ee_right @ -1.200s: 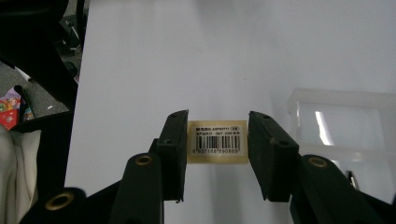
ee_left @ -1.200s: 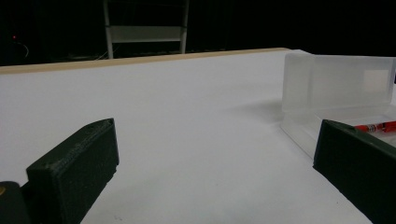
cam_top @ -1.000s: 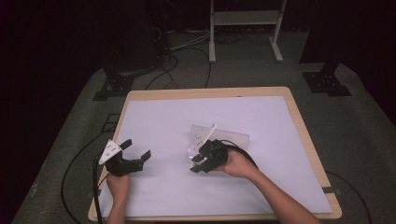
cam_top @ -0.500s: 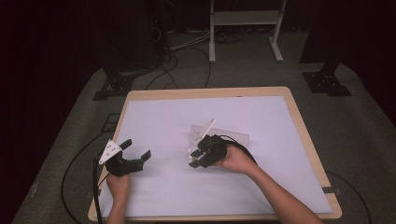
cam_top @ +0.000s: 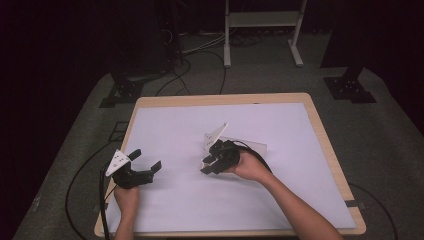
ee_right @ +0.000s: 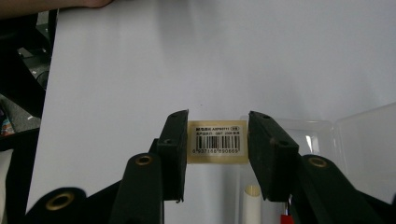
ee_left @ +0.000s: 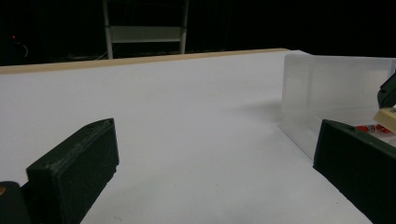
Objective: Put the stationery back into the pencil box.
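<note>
Between right gripper (ee_right: pixel 217 154) jaws, barcoded block (ee_right: pixel 217 142), lower edge hidden, clear case (ee_right: pixel 359 135) cropped

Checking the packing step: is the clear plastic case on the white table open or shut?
Open. The clear plastic case has its lid laid flat beside the base, and the right gripper holds a barcoded beige block over it.

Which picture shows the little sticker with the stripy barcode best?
The right gripper view: the barcode label sits big and sharp, on a cream block clamped between the right gripper and its jaws. The left gripper view catches just a cream corner of that block beside the clear plastic box. In the high view it is too small to tell.
</note>
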